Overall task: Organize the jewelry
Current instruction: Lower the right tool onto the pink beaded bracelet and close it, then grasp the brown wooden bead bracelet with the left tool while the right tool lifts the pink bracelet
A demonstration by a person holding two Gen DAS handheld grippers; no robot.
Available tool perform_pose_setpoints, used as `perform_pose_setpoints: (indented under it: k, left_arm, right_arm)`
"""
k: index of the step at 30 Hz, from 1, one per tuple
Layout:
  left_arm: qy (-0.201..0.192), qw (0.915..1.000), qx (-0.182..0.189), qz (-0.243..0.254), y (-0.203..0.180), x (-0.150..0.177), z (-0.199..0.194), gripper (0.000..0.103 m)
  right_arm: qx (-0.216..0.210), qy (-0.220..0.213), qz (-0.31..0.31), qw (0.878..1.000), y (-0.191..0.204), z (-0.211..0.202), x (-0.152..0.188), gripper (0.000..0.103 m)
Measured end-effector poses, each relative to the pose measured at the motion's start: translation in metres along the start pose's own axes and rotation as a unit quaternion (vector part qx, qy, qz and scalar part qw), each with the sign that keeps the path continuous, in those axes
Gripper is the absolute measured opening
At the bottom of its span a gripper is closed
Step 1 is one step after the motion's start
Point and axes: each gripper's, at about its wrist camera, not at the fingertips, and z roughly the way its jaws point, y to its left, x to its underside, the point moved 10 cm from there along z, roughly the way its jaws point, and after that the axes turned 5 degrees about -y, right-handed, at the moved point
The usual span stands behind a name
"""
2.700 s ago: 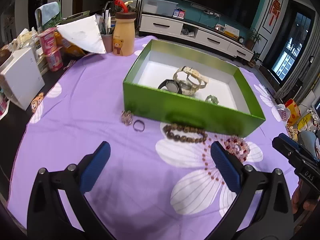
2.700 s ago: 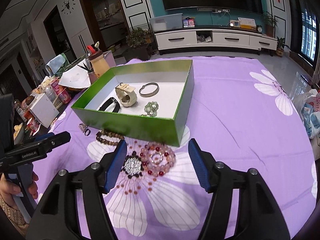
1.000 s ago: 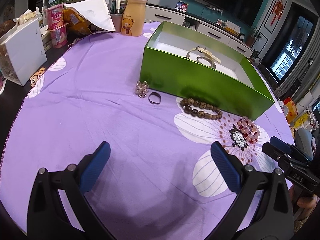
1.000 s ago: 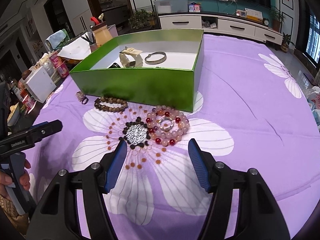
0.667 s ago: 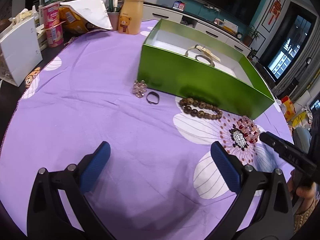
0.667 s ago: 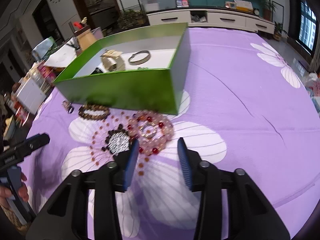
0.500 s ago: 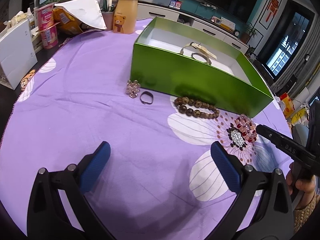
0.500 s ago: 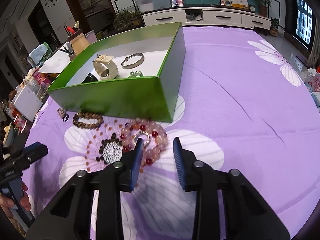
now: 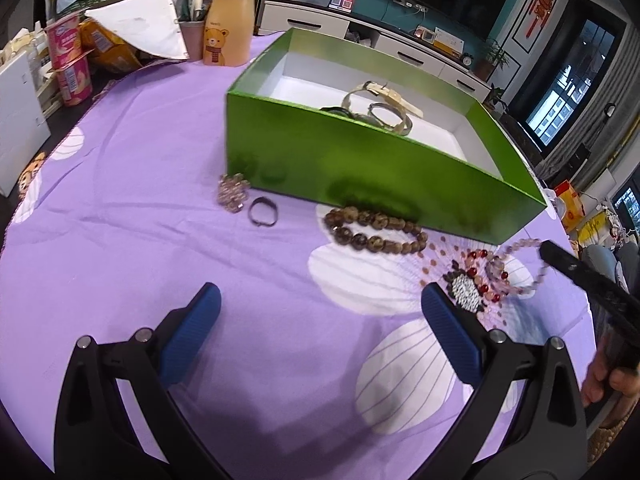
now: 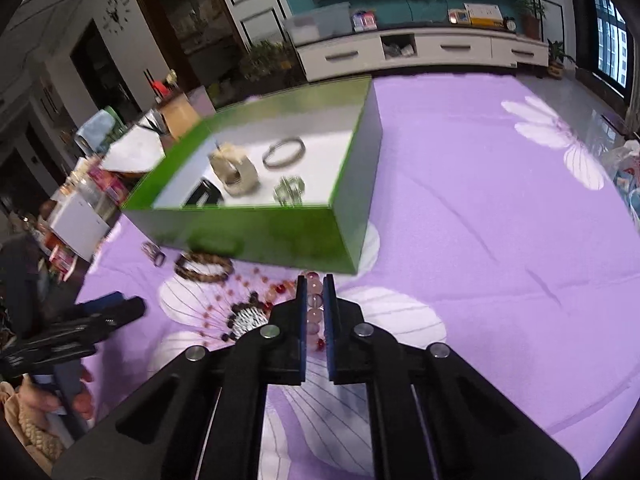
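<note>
Partway through — several pieces already in the green box (image 9: 360, 168).
My right gripper (image 10: 311, 292) pinches the pink bracelet (image 10: 313, 300); left gripper (image 9: 320, 320) open — brown beads (image 9: 374, 232), ring (image 9: 262, 216) remain.

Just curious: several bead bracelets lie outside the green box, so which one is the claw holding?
The pink bracelet, pinched in the right claw. The brown bracelet lies untouched by the box.

Bear bottle (image 9: 229, 32), yogurt cups (image 9: 69, 58)

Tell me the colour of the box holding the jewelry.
Green box with a white inside, clearest in the left wrist view.
</note>
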Motion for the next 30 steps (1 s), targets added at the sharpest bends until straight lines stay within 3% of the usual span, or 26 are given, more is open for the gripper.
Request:
perform_pose_setpoints:
  k: [4, 6, 13, 15, 17, 22, 25, 28, 30]
  left_arm:
    - [0.000, 1.0000, 0.003, 0.000, -0.009, -0.009, 0.009, 0.096]
    - [0.001, 1.0000, 0.001, -0.003, -0.011, -0.014, 0.014, 0.086]
    - [0.007, 0.9998, -0.016, -0.005, -0.013, -0.029, 0.040, 0.072]
    - [0.010, 0.9998, -0.015, 0.002, -0.016, -0.031, 0.046, 0.057]
    - [0.007, 0.9996, -0.022, 0.014, -0.018, -0.034, 0.051, 0.052]
    - [0.000, 0.9990, -0.016, 0.041, -0.024, -0.036, 0.055, 0.051]
    - [-0.003, 0.9984, -0.016, 0.054, -0.026, -0.033, 0.054, 0.039]
    - [0.005, 0.9988, 0.006, 0.049, -0.028, -0.030, 0.053, 0.016]
    - [0.008, 0.9987, 0.014, 0.048, -0.030, -0.026, 0.053, 0.008]
  right_arm:
    - [-0.007, -0.012, -0.006, 1.000, 0.005, -0.010, -0.006, 0.007]
    - [-0.015, -0.018, -0.008, 1.000, 0.010, -0.015, -0.008, 0.007]
    - [-0.035, -0.023, -0.018, 0.999, 0.021, -0.018, -0.008, 0.007]
    - [-0.036, -0.021, -0.015, 0.999, 0.019, -0.016, -0.006, 0.007]
    - [-0.036, -0.021, -0.011, 0.999, 0.016, -0.015, -0.006, 0.007]
    - [-0.035, -0.022, -0.008, 0.999, 0.012, -0.015, -0.005, 0.007]
    - [-0.032, -0.022, -0.007, 0.999, 0.010, -0.014, -0.005, 0.007]
    - [-0.032, -0.023, -0.008, 0.999, 0.009, -0.015, -0.005, 0.007]
    - [-0.032, -0.025, -0.009, 0.999, 0.010, -0.017, -0.005, 0.007]
